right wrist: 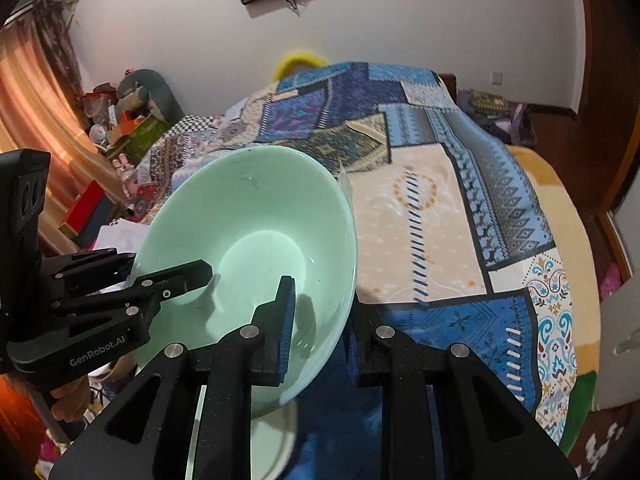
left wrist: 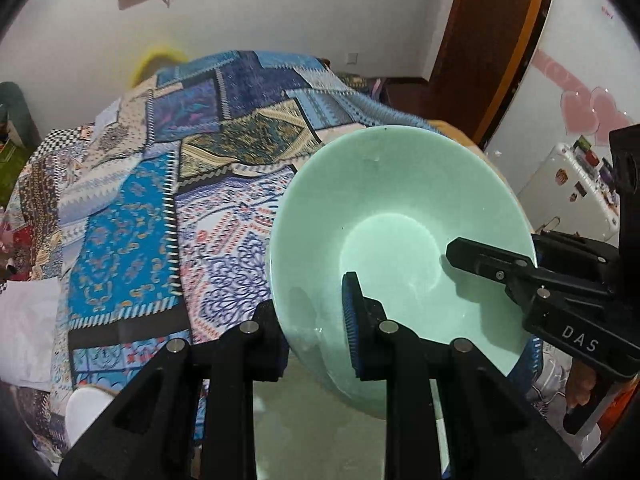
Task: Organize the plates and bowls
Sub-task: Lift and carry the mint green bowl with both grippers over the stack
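A pale green bowl [left wrist: 392,240] is held in the air over the bed, tilted. My left gripper [left wrist: 312,316] is shut on its left rim, one finger inside and one outside. My right gripper [right wrist: 324,316] is shut on the bowl [right wrist: 248,232] at its right rim in the same way. Each gripper shows in the other's view: the right one [left wrist: 492,264] reaches in from the right, the left one [right wrist: 172,280] from the left. Below the bowl lies a pale green plate [right wrist: 276,440], also in the left wrist view [left wrist: 304,432].
A bed with a blue patchwork blanket [right wrist: 440,200] fills the space behind. A white dish [left wrist: 84,412] lies at the lower left. Boxes and clutter [right wrist: 120,128] stand by the curtain at left. A white case [left wrist: 568,188] and a wooden door frame [left wrist: 480,60] stand at right.
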Motion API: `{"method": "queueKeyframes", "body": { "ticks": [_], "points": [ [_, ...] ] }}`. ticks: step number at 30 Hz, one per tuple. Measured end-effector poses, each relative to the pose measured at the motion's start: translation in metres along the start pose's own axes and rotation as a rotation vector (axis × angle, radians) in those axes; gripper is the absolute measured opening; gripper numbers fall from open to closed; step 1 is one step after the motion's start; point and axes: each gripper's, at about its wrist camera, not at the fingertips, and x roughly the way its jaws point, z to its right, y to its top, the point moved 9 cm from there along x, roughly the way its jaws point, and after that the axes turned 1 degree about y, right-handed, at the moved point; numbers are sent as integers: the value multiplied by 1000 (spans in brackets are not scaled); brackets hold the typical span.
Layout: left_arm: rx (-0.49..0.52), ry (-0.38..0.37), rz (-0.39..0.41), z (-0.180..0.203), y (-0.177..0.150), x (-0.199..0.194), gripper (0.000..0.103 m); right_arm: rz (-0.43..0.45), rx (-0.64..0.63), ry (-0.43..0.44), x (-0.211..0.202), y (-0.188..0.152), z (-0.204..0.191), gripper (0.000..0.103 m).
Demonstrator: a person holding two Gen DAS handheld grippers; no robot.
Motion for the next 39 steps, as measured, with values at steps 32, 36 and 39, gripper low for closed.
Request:
{"method": "queueKeyframes", "body": {
  "ticks": [32, 36, 39],
  "points": [
    [-183, 113, 132, -137, -91, -133, 23, -15, -143, 181, 16, -26, -166, 20],
    [-212, 122, 129, -152, -106, -137, 23, -26, -148, 204, 23, -33, -181, 20],
    [-234, 134, 130, -165, -116, -139, 23, -48, -147, 230, 32, -39, -191, 20]
  ]
}}
